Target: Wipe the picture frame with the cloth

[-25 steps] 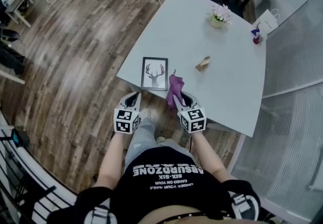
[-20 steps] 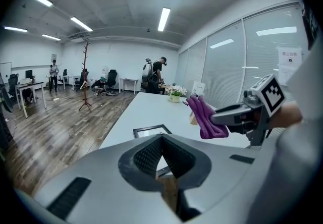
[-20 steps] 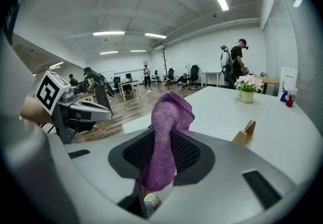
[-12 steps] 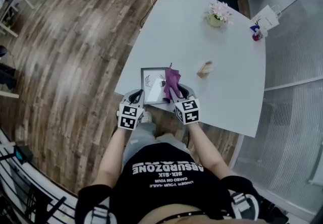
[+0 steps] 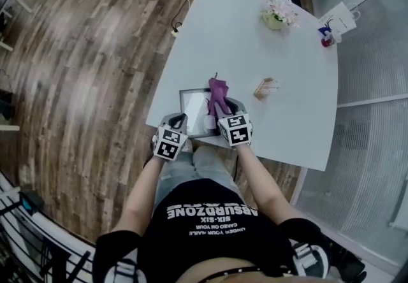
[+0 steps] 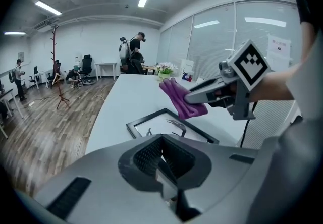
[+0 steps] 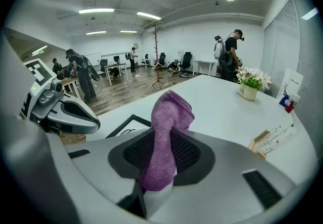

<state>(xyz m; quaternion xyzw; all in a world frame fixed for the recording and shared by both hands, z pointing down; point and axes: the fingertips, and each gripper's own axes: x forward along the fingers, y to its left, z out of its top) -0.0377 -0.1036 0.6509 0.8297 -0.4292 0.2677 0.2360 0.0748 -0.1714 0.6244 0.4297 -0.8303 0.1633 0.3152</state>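
A black picture frame [image 5: 194,104] with a deer-antler print lies flat near the front edge of the white table [image 5: 255,52]. My right gripper [image 5: 224,111] is shut on a purple cloth [image 5: 218,90], which sticks up out of the jaws and hangs over the frame's right part. The right gripper view has the cloth [image 7: 169,117] in the jaws, with the frame [image 7: 126,126] below. My left gripper [image 5: 180,121] sits at the frame's near left edge, jaws closed together with nothing seen in them. In the left gripper view the frame [image 6: 166,126] lies just ahead, with the cloth [image 6: 179,98] above it.
A flower pot [image 5: 277,17] stands at the table's far side. A small wooden holder [image 5: 266,87] lies right of the frame. A white paper bag [image 5: 336,19] and a small red object [image 5: 327,39] sit at the far right edge. A wood floor is to the left and a glass wall to the right.
Both grippers moved forward onto the table. The right one carried the cloth from beside the frame to over its right part, and the left one came up to the frame's near edge.
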